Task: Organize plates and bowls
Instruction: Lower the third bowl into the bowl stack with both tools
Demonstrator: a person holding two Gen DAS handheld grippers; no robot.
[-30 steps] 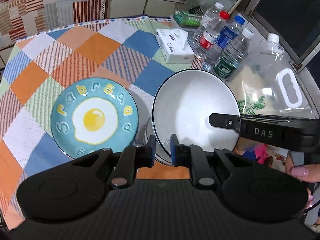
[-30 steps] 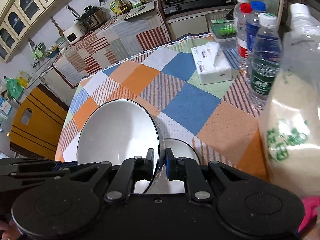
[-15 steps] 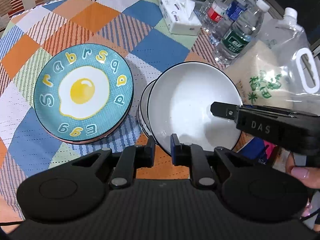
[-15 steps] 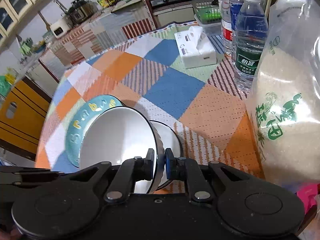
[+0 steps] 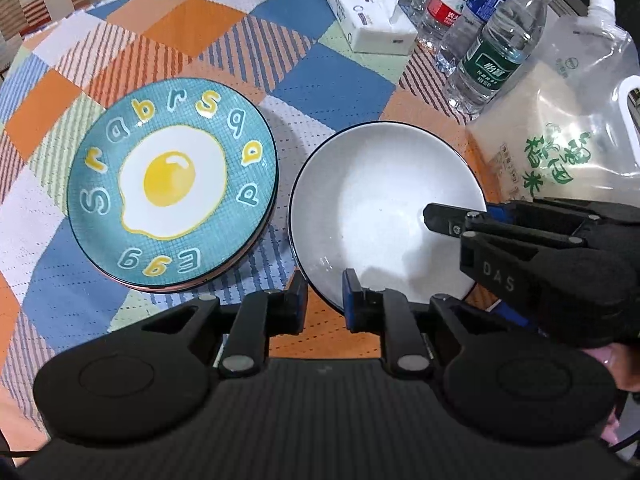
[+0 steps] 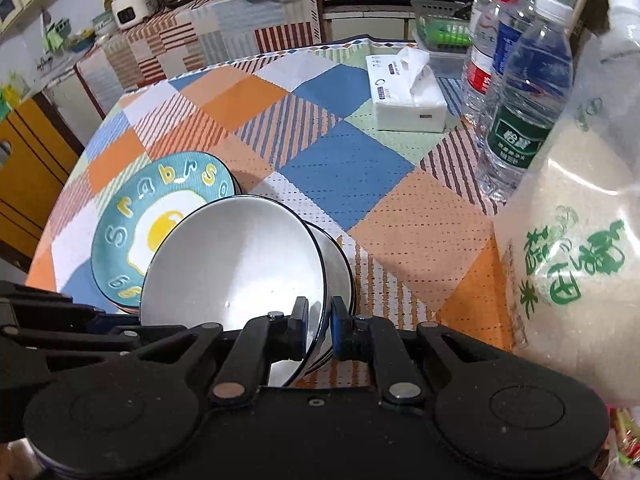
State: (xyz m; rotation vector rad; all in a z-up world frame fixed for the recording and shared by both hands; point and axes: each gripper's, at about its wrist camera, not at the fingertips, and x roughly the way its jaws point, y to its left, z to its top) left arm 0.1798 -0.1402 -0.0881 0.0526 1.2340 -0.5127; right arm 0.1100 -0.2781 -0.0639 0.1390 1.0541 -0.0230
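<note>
White bowl [image 5: 380, 204] alone from left wrist; right wrist reveals second bowl [image 6: 340, 276] beneath.

Bright, even indoor light, soft shadows, strong fisheye bending at sharp-focused edges.

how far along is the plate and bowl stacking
Done: teal egg-print plates sit stacked on the checked tablecloth. In hand: both the left gripper and right gripper pinch the rim of the white black-rimmed bowl, tilted over another bowl. Left: seat it and release.
</note>
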